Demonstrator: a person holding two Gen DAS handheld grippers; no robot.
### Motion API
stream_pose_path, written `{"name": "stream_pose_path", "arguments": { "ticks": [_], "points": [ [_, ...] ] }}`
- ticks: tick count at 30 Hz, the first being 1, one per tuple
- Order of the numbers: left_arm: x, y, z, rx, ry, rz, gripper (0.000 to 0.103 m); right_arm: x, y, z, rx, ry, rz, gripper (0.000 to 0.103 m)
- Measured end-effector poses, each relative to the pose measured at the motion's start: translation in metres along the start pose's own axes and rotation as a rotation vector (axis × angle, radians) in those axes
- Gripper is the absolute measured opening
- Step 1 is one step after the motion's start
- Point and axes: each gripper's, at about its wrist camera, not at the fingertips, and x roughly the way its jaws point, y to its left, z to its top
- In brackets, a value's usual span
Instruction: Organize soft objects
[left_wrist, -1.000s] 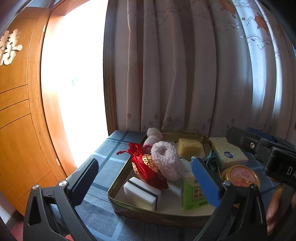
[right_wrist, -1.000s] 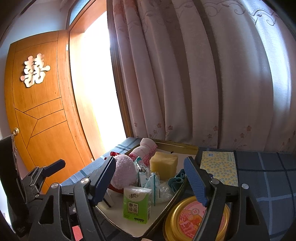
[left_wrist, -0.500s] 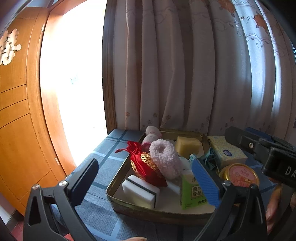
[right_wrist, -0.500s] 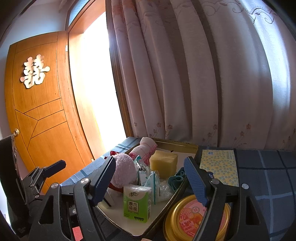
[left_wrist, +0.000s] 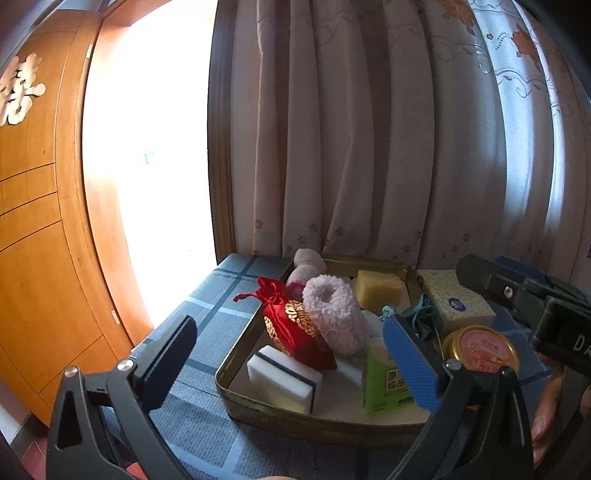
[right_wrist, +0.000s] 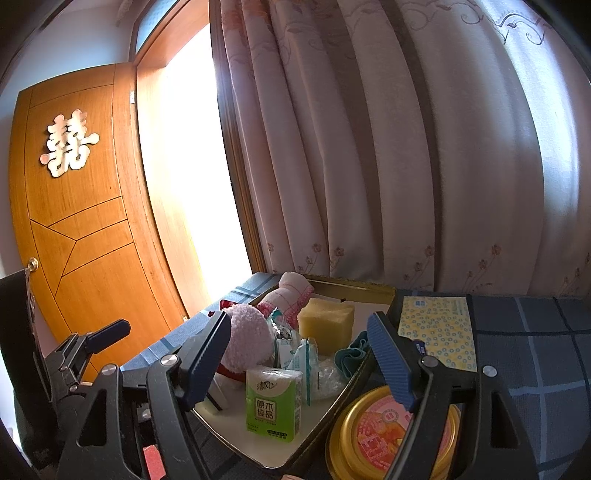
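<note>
Nothing has shifted since a second ago: the left gripper (left_wrist: 291, 354) and right gripper (right_wrist: 299, 358) both hover with jaws apart and empty, near the gold tray (left_wrist: 258, 406). Inside it the red pouch (left_wrist: 291, 328), pink fluffy ring (left_wrist: 332, 310), yellow sponge (left_wrist: 378, 290) and green tissue pack (right_wrist: 273, 402) lie unmoved on the blue plaid cloth (left_wrist: 207, 306).

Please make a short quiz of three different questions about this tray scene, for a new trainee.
1. True or false: the red pouch lies inside the tray.
2. Which item sits outside the tray? A) yellow sponge B) round gold tin C) green tissue pack
3. Fill in: both the left gripper and the right gripper are ___ and hold nothing.

Key: 1 true; 2 B; 3 open.
</note>
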Motion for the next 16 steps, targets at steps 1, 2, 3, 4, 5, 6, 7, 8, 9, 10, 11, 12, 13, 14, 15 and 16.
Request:
{"name": "stream_pose_path", "arguments": {
  "ticks": [1, 2, 3, 4, 5, 6, 7, 8, 9, 10, 11, 12, 13, 14, 15, 16],
  "points": [
    [-0.0001, 0.0001, 0.0, 0.0, -0.001, 0.003, 0.102, 0.0001, 0.0, -0.0003, 0.001, 0.001, 0.0, 0.078],
    [0.0002, 0.0006, -0.0001, -0.001, -0.002, 0.003, 0.102, 0.0, -0.0001, -0.0004, 0.002, 0.001, 0.0, 0.078],
    [0.0003, 0.0007, -0.0003, -0.002, -0.002, 0.005, 0.102, -0.0001, 0.0, -0.0006, 0.003, 0.002, -0.001, 0.078],
    [0.0006, 0.0007, -0.0004, -0.002, -0.001, 0.006, 0.102, -0.0002, -0.0002, -0.0008, 0.004, 0.002, -0.001, 0.078],
    [0.001, 0.001, -0.0006, -0.003, 0.0, 0.007, 0.102, -0.0005, -0.0001, -0.0007, 0.005, 0.002, -0.001, 0.078],
    [0.0014, 0.0011, -0.0007, -0.003, 0.0, 0.006, 0.102, -0.0006, 0.0, -0.0008, 0.006, 0.002, -0.002, 0.078],
    [0.0016, 0.0011, -0.0007, -0.001, 0.001, 0.006, 0.102, -0.0005, 0.0, -0.0008, 0.006, 0.003, -0.002, 0.078],
    [0.0019, 0.0011, -0.001, 0.0, 0.002, 0.008, 0.102, -0.0004, -0.0003, -0.0009, 0.007, 0.004, -0.002, 0.078],
    [0.0021, 0.0009, -0.0013, 0.001, 0.001, 0.01, 0.102, -0.0005, -0.0003, -0.001, 0.008, 0.004, -0.002, 0.078],
    [0.0019, 0.0001, -0.0017, 0.007, -0.001, 0.016, 0.102, -0.0007, -0.0001, -0.0012, 0.01, 0.004, -0.003, 0.078],
    [0.0018, -0.0007, -0.002, 0.012, -0.003, 0.021, 0.102, -0.001, 0.0001, -0.0011, 0.01, 0.004, -0.003, 0.078],
    [0.0016, -0.0013, -0.0023, 0.015, -0.005, 0.024, 0.102, -0.0012, 0.0002, -0.0011, 0.01, 0.004, -0.004, 0.078],
    [0.0014, -0.0017, -0.0026, 0.018, -0.009, 0.026, 0.102, -0.001, -0.0001, -0.001, 0.011, 0.004, -0.003, 0.078],
    [0.0011, -0.0022, -0.0028, 0.021, -0.009, 0.025, 0.102, -0.0011, 0.0, -0.001, 0.011, 0.004, -0.003, 0.078],
    [0.0009, -0.0022, -0.0028, 0.02, -0.009, 0.024, 0.102, -0.0013, 0.0001, -0.0011, 0.011, 0.004, -0.004, 0.078],
    [0.0004, -0.0018, -0.0027, 0.017, -0.01, 0.021, 0.102, -0.0016, 0.0001, -0.001, 0.011, 0.003, -0.004, 0.078]
  ]
}}
